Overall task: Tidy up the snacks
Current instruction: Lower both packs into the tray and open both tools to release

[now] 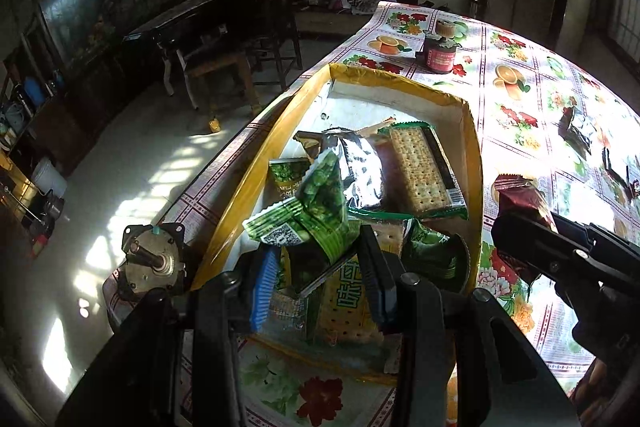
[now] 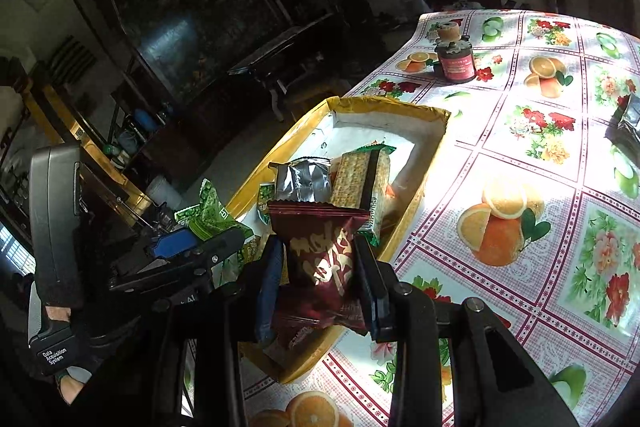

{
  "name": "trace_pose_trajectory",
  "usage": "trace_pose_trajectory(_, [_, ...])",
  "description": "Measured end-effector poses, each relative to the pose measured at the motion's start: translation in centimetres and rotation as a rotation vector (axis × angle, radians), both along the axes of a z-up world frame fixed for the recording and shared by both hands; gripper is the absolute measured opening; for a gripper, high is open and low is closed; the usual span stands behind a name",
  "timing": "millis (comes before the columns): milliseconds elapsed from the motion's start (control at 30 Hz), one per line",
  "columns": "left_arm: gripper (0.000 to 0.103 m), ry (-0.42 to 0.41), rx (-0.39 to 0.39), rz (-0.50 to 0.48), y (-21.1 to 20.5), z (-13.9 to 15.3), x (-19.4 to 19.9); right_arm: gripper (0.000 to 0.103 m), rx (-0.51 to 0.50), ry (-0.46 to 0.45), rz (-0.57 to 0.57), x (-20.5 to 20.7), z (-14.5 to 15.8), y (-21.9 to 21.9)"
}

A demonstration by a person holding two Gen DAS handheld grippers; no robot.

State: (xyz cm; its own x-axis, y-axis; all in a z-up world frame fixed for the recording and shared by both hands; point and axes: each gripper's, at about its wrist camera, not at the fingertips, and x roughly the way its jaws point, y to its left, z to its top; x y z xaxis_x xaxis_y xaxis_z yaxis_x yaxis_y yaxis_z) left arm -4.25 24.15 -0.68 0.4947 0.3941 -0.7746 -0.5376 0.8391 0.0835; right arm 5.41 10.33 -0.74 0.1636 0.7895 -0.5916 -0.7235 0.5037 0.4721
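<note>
A worktop (image 2: 520, 155) under a fruit-and-flower oilcloth is standing in a dim room, with sunlight falling across its right side and onto the floor (image 1: 120, 163) to the left.

Nearest in the right wrist view, the right claw (image 2: 320, 279) is gripping a dark red packet (image 2: 320, 259) between its fingers, holding it upright over the near edge of the box (image 2: 436, 119). The left claw (image 1: 318, 283) is hanging over the near end of the same box, fingers part open with a green packet (image 1: 316, 211) standing between them; whether they are pinching it cannot be told from either view.

The box, yellow-rimmed and white inside, is sitting at the worktop's left edge. It is holding more green packets, a silver pouch (image 1: 360, 167) and a cracker pack (image 1: 424, 171) lying flat towards its right wall. A metal motor part (image 1: 154, 259) is lying just outside the box's left wall.

Farther right, a dark foil packet (image 1: 576, 131) is lying on the oilcloth, well apart from the box. Beyond the box, a red jar (image 2: 456, 65) is standing upright near the far end.
</note>
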Motion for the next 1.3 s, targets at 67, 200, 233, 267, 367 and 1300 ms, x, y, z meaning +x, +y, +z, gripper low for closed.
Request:
trace_pose_trajectory(67, [0.041, 0.002, -0.002, 0.001, 0.1, -0.1, 0.1, 0.035, -0.001, 0.001, 0.003, 0.2, -0.1, 0.4])
trace_pose_trajectory(200, [0.041, 0.008, -0.004, 0.002, 0.4, -0.3, 0.5, 0.035, -0.003, 0.008, 0.007, 0.5, -0.4, 1.1])
trace_pose_trajectory(233, [0.041, 0.009, -0.004, 0.002, 0.5, -0.3, 0.6, 0.035, -0.003, 0.010, 0.008, 0.7, -0.5, 1.2])
trace_pose_trajectory(267, [0.041, 0.010, -0.006, 0.002, 0.5, -0.4, 0.6, 0.035, -0.004, 0.010, 0.009, 0.7, -0.5, 1.4])
trace_pose_trajectory(367, [0.041, 0.012, -0.010, 0.001, 0.6, -0.4, 0.9, 0.035, -0.008, 0.013, 0.011, 0.9, -0.7, 1.7])
trace_pose_trajectory(1300, [0.041, 0.061, -0.035, -0.004, 1.4, -2.1, 3.4, 0.035, -0.034, 0.044, 0.010, 2.5, -2.3, 3.1])
